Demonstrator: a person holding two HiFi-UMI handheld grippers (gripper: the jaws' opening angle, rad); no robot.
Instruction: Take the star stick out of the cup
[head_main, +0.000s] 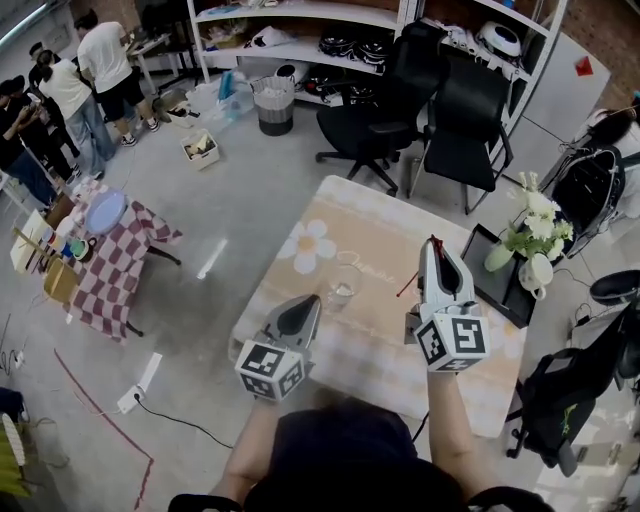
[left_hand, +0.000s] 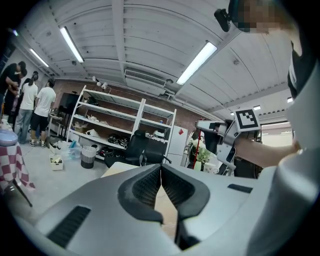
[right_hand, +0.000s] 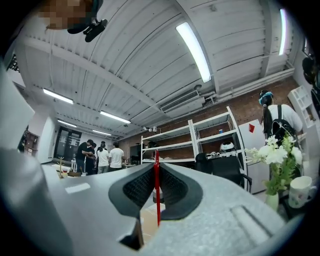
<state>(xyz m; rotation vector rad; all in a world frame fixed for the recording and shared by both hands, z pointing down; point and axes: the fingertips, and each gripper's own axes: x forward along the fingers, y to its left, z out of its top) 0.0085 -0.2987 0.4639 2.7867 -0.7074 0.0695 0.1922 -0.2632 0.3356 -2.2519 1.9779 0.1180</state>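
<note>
A clear cup (head_main: 343, 283) stands upright near the middle of the beige flower-print table (head_main: 380, 235). My right gripper (head_main: 432, 243) is raised to the right of the cup, apart from it. It is shut on a thin red star stick (right_hand: 156, 192), which runs upright between the pads and pokes out above the tips. The stick's lower end (head_main: 407, 286) slants out to the gripper's left, clear of the cup. The star end is too small to make out. My left gripper (head_main: 312, 299) is shut with nothing in it (left_hand: 161, 169), just left of and nearer than the cup.
A vase of white flowers (head_main: 530, 235) and a dark tray (head_main: 492, 268) stand at the table's right edge. Two black office chairs (head_main: 440, 105) sit beyond the far edge. A checkered side table (head_main: 115, 265) and several people (head_main: 95, 70) are far left.
</note>
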